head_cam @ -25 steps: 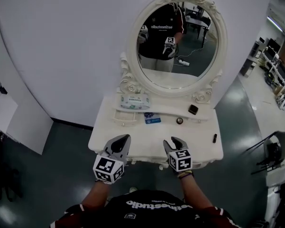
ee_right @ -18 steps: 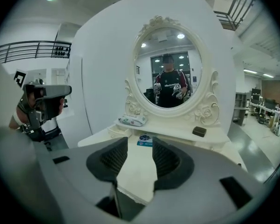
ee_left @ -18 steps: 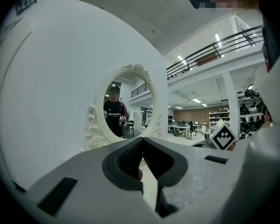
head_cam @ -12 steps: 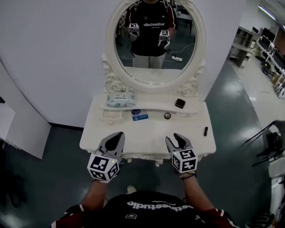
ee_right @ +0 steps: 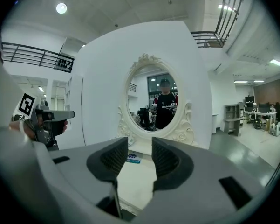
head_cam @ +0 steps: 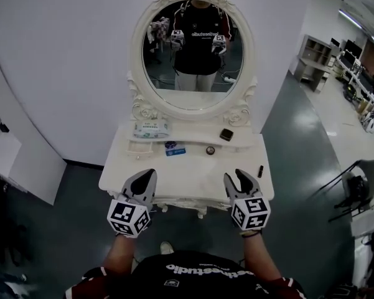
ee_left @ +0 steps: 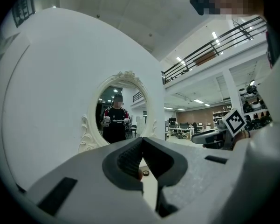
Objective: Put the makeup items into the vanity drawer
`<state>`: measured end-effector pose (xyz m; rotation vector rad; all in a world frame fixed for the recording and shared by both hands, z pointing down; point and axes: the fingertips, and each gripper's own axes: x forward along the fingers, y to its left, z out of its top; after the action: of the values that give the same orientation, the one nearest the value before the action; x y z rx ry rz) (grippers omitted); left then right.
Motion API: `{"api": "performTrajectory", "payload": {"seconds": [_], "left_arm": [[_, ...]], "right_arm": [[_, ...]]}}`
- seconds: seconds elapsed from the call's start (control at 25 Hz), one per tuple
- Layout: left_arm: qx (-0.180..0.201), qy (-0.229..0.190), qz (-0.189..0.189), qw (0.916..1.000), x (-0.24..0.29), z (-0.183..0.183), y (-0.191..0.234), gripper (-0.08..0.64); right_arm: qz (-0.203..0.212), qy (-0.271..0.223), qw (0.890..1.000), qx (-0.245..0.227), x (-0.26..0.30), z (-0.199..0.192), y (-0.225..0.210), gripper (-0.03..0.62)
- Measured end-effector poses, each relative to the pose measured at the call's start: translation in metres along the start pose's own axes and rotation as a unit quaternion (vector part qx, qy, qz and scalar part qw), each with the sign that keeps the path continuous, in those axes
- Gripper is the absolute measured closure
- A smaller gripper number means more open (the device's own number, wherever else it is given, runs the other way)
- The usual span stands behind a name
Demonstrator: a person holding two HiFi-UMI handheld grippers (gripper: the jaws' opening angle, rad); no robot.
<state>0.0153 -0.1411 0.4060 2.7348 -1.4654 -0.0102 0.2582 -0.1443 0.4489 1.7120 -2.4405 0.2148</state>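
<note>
The person is holding both grippers level above the front edge of the white vanity table [head_cam: 190, 174], one to each side of its centre line. The left gripper [head_cam: 149, 173] is hovering over the front-left part of the tabletop; its ribbed pads [ee_left: 129, 158] are meeting at the tips, with nothing clamped between them. The right gripper [head_cam: 239, 177] is hovering over the front-right part; its pads [ee_right: 115, 158] are standing well apart, and only bare tabletop is showing through the gap. Neither gripper is touching any item. The makeup items are all lying on top of the vanity. A dark square case [head_cam: 226, 134] is sitting on the raised back shelf [head_cam: 187, 139], to the right of a tissue pack [head_cam: 150, 129]. A flat blue item [head_cam: 174, 149] and a small round pot [head_cam: 210, 150] are lying on the tabletop just in front of that shelf, near the centre. A slim dark tube [head_cam: 260, 171], possibly a lipstick, is lying near the right edge, just beside the right gripper but apart from it. The oval mirror [head_cam: 193, 101] is reflecting the person [head_cam: 199, 39] in a dark shirt, who is holding both grippers at chest height.
</note>
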Motion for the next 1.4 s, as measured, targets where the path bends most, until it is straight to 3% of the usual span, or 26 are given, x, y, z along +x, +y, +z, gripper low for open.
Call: {"api": "performTrajectory", "payload": {"seconds": [0.44,0.84,1.4], "left_arm": [[0.007,-0.024,0.014,0.9996,-0.016,0.019,-0.015,0.554],[0.014,-0.029,0.012,0.9994,-0.02,0.023,-0.017,0.555],[0.013,-0.031,0.002,0.9994,-0.022,0.021,-0.02,0.554]], "right_arm": [[-0.01,-0.037,0.999,-0.01,-0.035,0.024,-0.006,0.483],[-0.027,-0.066,0.997,-0.017,-0.046,0.04,-0.003,0.589],[-0.048,-0.055,0.997,-0.023,-0.049,0.038,0.0,0.591]]}}
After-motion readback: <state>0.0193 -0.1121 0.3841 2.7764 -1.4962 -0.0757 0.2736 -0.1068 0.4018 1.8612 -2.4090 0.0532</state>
